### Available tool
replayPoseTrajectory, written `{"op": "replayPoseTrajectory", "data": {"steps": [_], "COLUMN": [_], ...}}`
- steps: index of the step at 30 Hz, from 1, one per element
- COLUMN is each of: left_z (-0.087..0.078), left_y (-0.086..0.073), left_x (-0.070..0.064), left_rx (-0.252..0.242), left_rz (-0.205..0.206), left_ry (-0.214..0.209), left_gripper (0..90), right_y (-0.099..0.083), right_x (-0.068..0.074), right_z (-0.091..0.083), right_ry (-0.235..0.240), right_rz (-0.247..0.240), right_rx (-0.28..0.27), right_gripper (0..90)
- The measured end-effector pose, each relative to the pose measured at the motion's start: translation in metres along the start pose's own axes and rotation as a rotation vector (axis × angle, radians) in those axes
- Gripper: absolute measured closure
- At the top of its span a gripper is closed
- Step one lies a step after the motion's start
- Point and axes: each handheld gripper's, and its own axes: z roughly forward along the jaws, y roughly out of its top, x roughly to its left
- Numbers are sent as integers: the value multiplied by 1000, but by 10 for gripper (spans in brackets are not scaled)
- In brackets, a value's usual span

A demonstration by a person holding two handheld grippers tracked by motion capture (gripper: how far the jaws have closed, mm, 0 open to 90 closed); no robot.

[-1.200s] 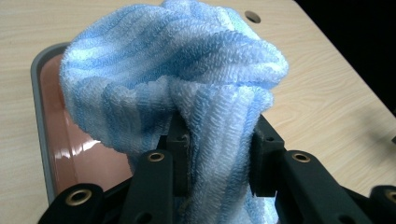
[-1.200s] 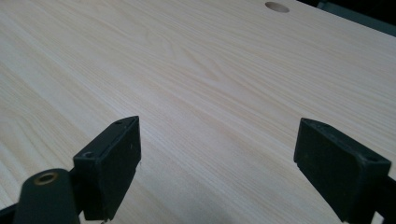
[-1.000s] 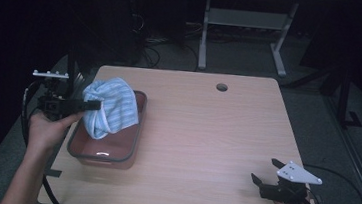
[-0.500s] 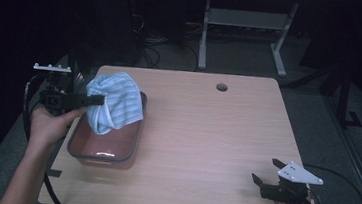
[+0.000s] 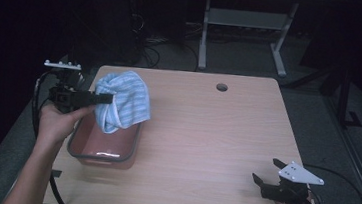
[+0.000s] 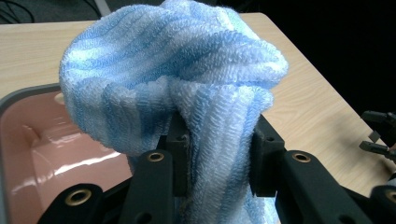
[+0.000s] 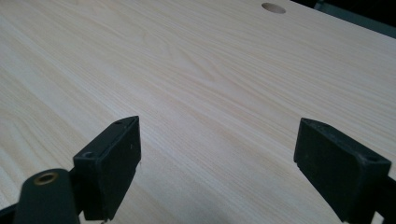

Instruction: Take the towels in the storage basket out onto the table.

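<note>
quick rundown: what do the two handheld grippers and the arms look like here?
Left gripper: black body, two blocky black jaws with brass-ringed screw holes, pale bar on top, black cable. Right gripper: black too, with a grey three-cornered plate dotted with holes, and a black cable. Both forearms are bare, without sleeves.

- A light wooden table (image 5: 206, 134) with a round cable hole (image 5: 222, 87) stood under bright light.
- A grey carpeted floor (image 5: 319, 103) lay around it.
- A white metal frame (image 5: 247, 23) and tangled black cables (image 5: 150, 39) sat behind in darkness.
</note>
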Motion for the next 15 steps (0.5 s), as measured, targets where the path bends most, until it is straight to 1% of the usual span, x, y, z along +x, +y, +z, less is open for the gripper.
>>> {"op": "replayPoseTrajectory", "data": {"steps": [3,7,8,9,15], "left_z": [4,11,15,17,23], "left_y": [1,4,5,6,9], "left_x": [-2,-7,-10,-11,-13], "left_rx": [4,14,26,33,43], "left_rz": [3,17,24,31,34], "left_ry": [-8,-18,-24,-24,-34], "left_gripper": [663,662,662,661,661], "right_y": [0,0,-1,-1,-1], "right_x": [0,0,-1,-1,-2], "right_z": [0,0,0,0,-1], "right_ry": [1,1,1,-2,-9], "right_rz": [3,5,8,2,13], "right_rx": [3,4,6,3,3], "right_gripper": [144,143,143,143,140]}}
